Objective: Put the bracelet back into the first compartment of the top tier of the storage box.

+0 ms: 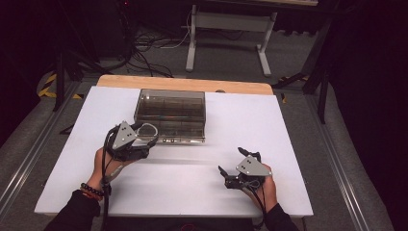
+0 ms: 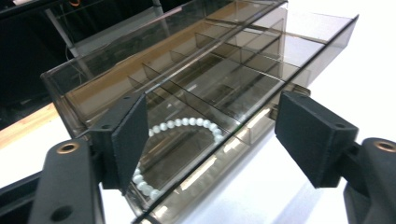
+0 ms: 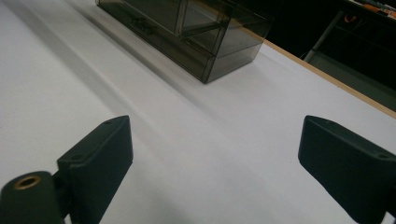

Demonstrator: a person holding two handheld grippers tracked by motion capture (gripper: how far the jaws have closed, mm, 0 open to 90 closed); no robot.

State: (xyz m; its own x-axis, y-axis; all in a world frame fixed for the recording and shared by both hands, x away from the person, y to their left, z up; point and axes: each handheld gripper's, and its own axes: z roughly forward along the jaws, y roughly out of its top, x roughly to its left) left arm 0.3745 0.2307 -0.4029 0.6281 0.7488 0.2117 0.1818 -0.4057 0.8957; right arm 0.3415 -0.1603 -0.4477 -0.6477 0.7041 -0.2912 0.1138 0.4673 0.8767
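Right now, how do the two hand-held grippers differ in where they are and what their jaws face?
The left gripper sits right at the smoky clear box, while the right gripper hovers apart from it over the bare white table. The left gripper's jaws frame the box's near edge, where a white bead bracelet lies in a compartment; the right gripper's jaws have nothing between them. Both stand open and hold nothing.
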